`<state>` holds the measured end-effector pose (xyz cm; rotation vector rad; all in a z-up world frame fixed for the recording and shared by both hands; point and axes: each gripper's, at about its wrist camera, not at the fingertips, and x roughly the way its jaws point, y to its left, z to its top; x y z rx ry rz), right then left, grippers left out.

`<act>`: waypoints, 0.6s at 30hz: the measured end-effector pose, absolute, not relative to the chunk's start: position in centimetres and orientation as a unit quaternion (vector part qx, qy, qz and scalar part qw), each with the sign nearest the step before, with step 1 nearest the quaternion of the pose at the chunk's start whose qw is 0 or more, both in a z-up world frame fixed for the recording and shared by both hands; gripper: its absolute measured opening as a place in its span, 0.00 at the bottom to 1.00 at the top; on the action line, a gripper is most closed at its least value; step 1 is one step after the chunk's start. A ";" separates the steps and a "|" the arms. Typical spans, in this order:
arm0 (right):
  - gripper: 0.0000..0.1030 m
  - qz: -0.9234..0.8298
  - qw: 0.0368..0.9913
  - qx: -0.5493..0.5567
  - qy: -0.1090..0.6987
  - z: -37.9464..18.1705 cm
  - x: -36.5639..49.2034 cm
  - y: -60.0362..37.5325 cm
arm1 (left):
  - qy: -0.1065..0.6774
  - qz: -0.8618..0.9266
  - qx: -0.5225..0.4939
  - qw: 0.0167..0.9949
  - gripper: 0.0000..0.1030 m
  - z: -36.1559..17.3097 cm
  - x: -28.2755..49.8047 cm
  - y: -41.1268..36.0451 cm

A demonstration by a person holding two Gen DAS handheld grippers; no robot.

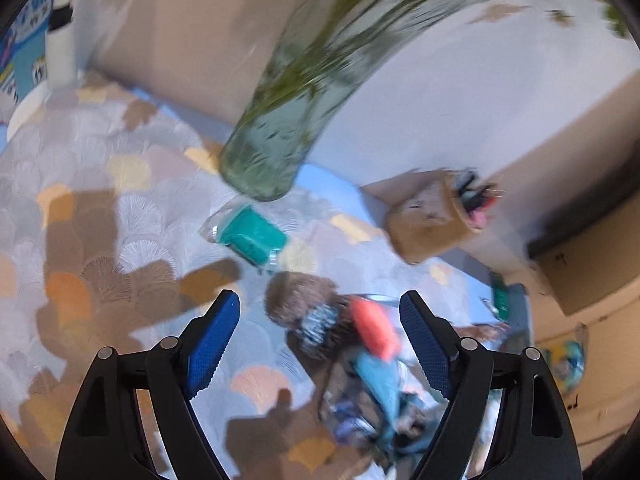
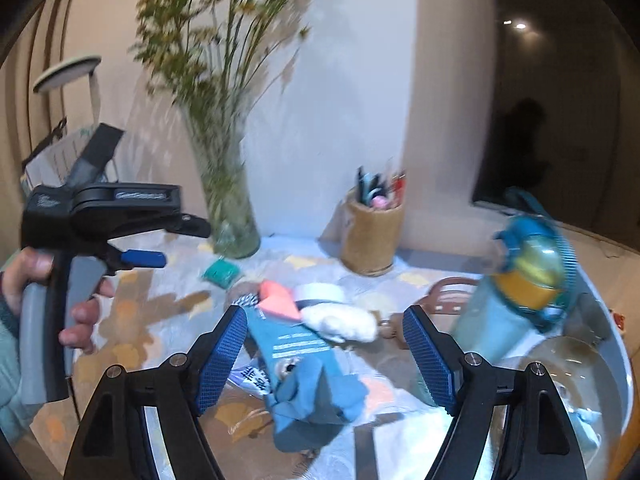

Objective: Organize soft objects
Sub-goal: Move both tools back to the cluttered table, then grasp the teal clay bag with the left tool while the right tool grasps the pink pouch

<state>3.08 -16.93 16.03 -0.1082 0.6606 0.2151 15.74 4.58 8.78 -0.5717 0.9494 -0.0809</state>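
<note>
Almost no writing can be read here. The blue sock (image 2: 308, 376) near the front edge of the table (image 2: 168, 304) carries a white label with printed lines, too blurred to read. A white paper under the sock shows dark characters, also not legible. The left gripper (image 2: 144, 258) has a pale logo on its black body, unreadable. A blue poster (image 1: 24, 52) shows white characters, blurred.

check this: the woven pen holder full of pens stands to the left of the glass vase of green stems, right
Not quite. In the right wrist view the woven pen holder full of pens stands to the right of the glass vase of green stems, not the left.
</note>
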 end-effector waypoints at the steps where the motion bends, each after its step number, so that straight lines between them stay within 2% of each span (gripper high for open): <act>1: 0.77 0.108 0.937 -0.058 0.328 15.7 3.5 -16.6 | 0.456 -0.029 -0.269 0.848 0.79 8.0 16.2 4.6; 5: 0.77 0.132 0.922 -0.084 0.355 13.3 5.8 -14.9 | 0.466 0.007 -0.252 0.848 0.79 5.1 18.1 4.8; 8: 0.77 0.166 0.909 -0.078 0.375 11.7 7.6 -13.8 | 0.461 0.021 -0.275 0.843 0.79 3.5 19.2 5.3; 13: 0.77 0.191 0.898 -0.028 0.395 10.0 11.4 -13.1 | 0.453 0.057 -0.289 0.841 0.79 1.4 20.4 5.5; 18: 0.77 0.192 0.884 0.019 0.427 8.0 14.9 -13.0 | 0.413 0.078 -0.236 0.876 0.82 1.3 20.3 3.9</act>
